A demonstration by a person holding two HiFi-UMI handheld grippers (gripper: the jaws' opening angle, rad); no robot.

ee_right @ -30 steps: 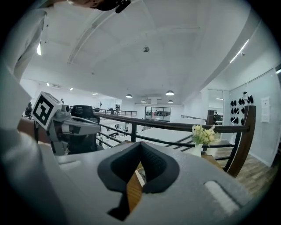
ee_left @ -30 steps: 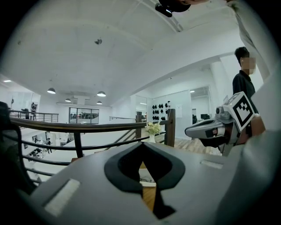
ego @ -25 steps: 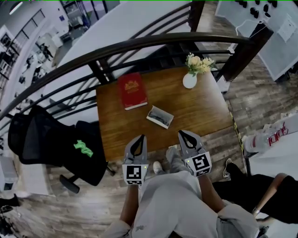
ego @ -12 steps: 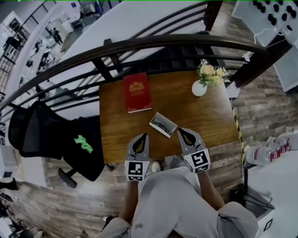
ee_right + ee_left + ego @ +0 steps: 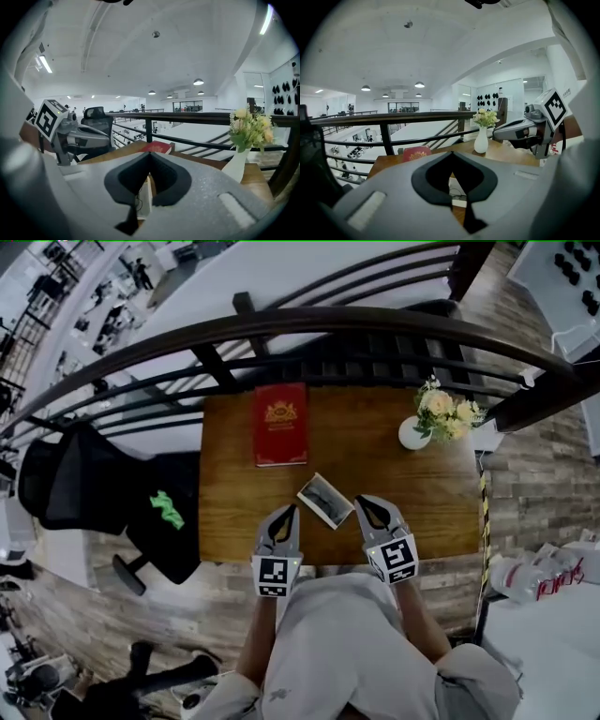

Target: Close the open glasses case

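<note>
Flanking the glasses case (image 5: 325, 500), left gripper (image 5: 288, 510), right gripper (image 5: 362, 502), jaws closed and empty, red book (image 5: 280, 424), vase (image 5: 413, 433) beyond

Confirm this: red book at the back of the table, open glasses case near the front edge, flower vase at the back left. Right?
No: the head view shows the flower vase at the back right. The red book is at the back of the table, the open glasses case near the front edge.
</note>
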